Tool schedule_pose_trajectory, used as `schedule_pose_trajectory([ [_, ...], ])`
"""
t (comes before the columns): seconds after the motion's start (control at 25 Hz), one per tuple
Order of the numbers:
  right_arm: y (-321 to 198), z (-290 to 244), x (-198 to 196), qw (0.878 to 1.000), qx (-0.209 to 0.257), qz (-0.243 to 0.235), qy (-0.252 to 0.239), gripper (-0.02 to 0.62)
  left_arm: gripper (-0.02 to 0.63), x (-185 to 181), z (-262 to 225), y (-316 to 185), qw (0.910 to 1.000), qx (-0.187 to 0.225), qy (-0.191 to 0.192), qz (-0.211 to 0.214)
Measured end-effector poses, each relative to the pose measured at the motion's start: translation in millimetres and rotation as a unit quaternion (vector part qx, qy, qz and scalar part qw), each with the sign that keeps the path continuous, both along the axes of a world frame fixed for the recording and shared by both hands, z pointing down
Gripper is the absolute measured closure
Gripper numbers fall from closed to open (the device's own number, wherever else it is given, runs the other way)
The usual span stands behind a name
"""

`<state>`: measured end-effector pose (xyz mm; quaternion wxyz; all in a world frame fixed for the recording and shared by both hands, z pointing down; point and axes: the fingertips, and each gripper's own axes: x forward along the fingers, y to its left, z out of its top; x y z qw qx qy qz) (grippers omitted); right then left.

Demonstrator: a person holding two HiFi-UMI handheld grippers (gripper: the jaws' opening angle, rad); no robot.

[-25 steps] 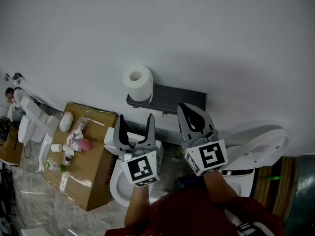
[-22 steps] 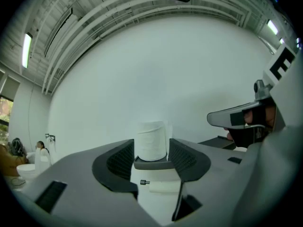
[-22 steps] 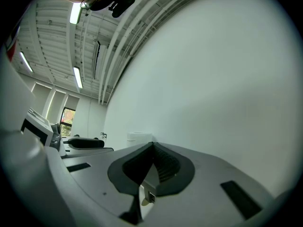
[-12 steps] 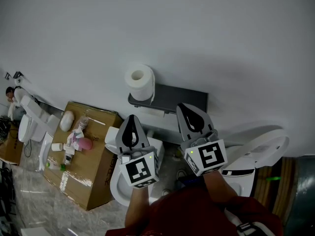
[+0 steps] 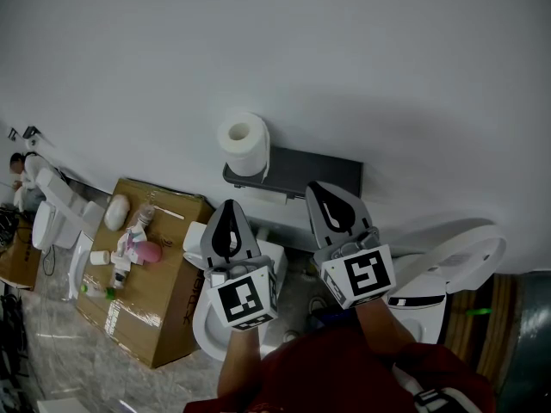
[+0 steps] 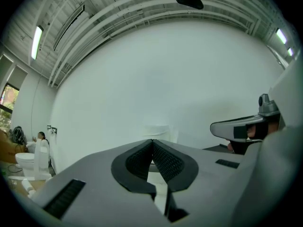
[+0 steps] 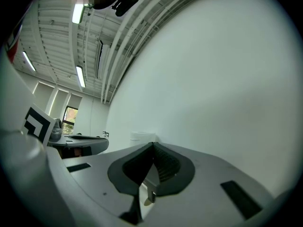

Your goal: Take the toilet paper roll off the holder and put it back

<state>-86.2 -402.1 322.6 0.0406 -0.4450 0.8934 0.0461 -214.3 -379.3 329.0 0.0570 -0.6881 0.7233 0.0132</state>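
Note:
A white toilet paper roll (image 5: 243, 143) sits on the left end of a dark wall-mounted holder shelf (image 5: 301, 175) on the white wall. My left gripper (image 5: 230, 208) hangs below the roll, shut with nothing between its jaws. Beside it, my right gripper (image 5: 322, 189) is under the shelf's right half, also shut and empty. In the left gripper view the roll (image 6: 159, 130) shows faintly just above the closed tips (image 6: 152, 141). In the right gripper view the roll (image 7: 142, 136) peeks out left of the closed tips (image 7: 153, 144).
A white toilet (image 5: 211, 317) stands under my left gripper, and a second one with a raised lid (image 5: 452, 269) is at the right. At the left, a cardboard box (image 5: 146, 282) carries several small items. Another toilet (image 5: 53, 218) and a person (image 5: 15, 169) are at the far left.
My left gripper's jaws have gone from wide open to shut, with nothing taken. Both grippers stay in nearly the same place below the shelf.

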Motion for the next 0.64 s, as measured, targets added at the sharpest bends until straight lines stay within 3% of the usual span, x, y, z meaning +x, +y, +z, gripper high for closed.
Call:
schedule_pose_trajectory([
  [0.4,1.0,-3.7,-0.8,1.000,0.004,-0.003,0.006,0.588,0.591,-0.4,-8.1,2.5,0.9999,0.006,0.009,-0.003],
  [0.64,1.6,-4.9,-2.6,1.000,0.007,-0.005,0.006,0.588,0.589,-2.0,-4.8,0.6,1.0000,0.007,-0.004,-0.002],
])
